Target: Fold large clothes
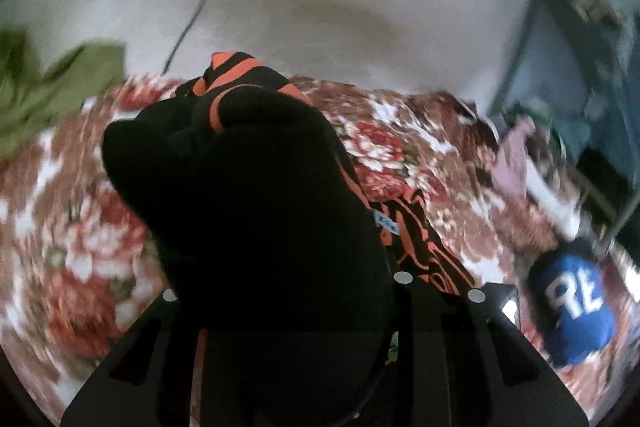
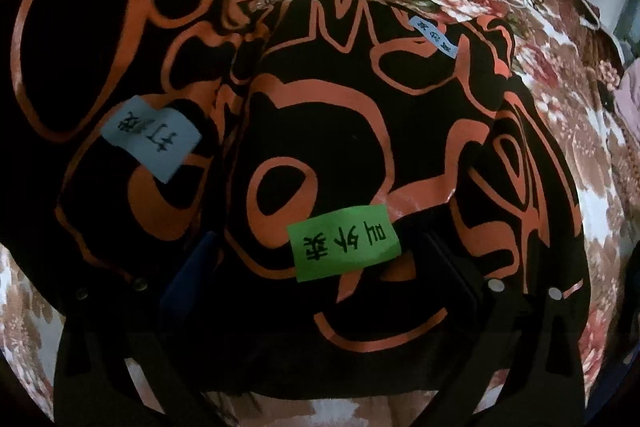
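Well, the left hand-held gripper [image 1: 280,267] is raised above the bed and pointing toward a pale wall, and a thick bunch of the black and orange garment [image 1: 248,155] is heaped right over its fingers; I cannot tell whether they are together or apart under that cloth. The picture here is smeared with blur. Off to the right on the floral bedspread [image 1: 72,227] sits a blue cap [image 1: 572,311] with white characters that read like "34" mirrored (too blurred to be sure), and a green cloth [image 1: 48,95] lies at the far left.

Over on the right, the right hand-held gripper [image 2: 312,307] angles down low over the same garment [image 2: 400,115], which is spread on the bedspread [image 2: 580,131]. Its fingertips are buried under the fabric, so their state is hidden too. A green label [image 2: 346,243] carries black handwritten Chinese characters, upside down. A pale blue label [image 2: 150,139] to the left carries handwriting as well, and a small blue tag [image 2: 434,37] sits farther up, unreadable.
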